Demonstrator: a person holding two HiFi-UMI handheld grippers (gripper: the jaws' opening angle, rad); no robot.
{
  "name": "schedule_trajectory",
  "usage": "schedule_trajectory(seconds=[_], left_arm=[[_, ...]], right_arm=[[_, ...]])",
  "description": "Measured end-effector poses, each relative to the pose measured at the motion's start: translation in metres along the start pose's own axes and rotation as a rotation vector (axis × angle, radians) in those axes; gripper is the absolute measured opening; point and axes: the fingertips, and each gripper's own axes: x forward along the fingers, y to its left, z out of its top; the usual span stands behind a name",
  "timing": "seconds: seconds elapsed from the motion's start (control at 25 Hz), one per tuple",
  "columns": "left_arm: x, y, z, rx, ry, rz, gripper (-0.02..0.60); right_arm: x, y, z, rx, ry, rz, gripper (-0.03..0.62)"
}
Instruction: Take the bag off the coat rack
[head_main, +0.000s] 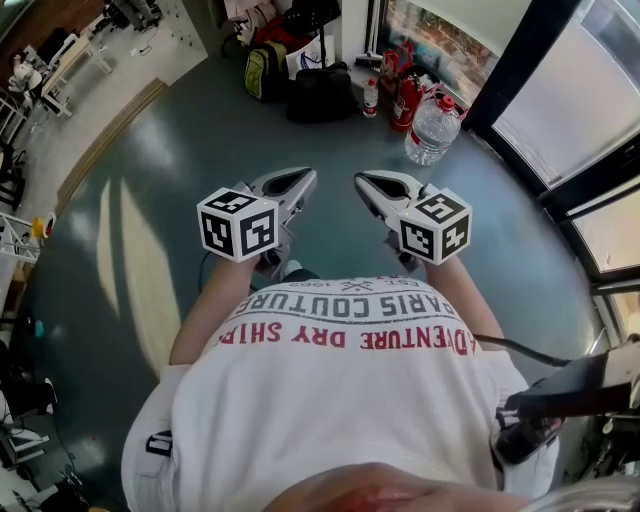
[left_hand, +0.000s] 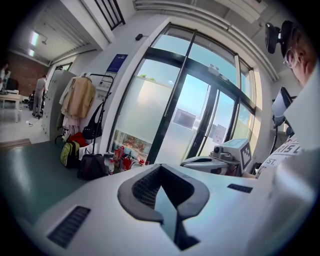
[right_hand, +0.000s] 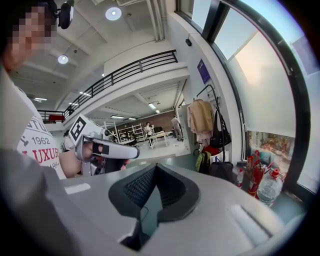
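Note:
The coat rack (left_hand: 102, 95) stands by the glass wall, several steps ahead of me. A black bag (left_hand: 94, 129) hangs from it by long straps, next to a beige coat (left_hand: 79, 97). The right gripper view shows the same rack (right_hand: 209, 107), black bag (right_hand: 220, 135) and coat (right_hand: 201, 116). My left gripper (head_main: 308, 178) and right gripper (head_main: 362, 181) are held side by side at chest height, far from the rack. Both are shut with nothing between the jaws, as their own views show for the left gripper (left_hand: 162, 172) and the right gripper (right_hand: 155, 169).
On the floor below the rack lie a black bag (head_main: 320, 95), a green backpack (head_main: 265, 70) and a small bottle (head_main: 370, 98). Red fire extinguishers (head_main: 405, 100) and a big water bottle (head_main: 432, 130) stand by the glass doors (head_main: 580, 110). People and tables (right_hand: 160, 134) are in the far hall.

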Motion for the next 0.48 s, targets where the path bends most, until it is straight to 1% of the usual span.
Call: schedule_trajectory(seconds=[0.16, 0.32, 0.4, 0.48], left_arm=[[0.036, 0.038, -0.006, -0.021, 0.004, -0.008, 0.002], [0.048, 0.078, 0.012, -0.029, 0.01, -0.035, 0.002], [0.061, 0.111, 0.024, -0.023, 0.014, -0.043, 0.002], [0.082, 0.157, 0.039, -0.013, 0.019, -0.038, 0.002]], right_arm=[[0.027, -0.042, -0.014, 0.016, 0.013, -0.019, 0.002], [0.062, -0.065, 0.002, 0.036, 0.028, -0.053, 0.002], [0.092, -0.087, 0.01, 0.044, 0.036, -0.069, 0.002], [0.132, -0.118, 0.019, 0.055, 0.044, -0.081, 0.002]])
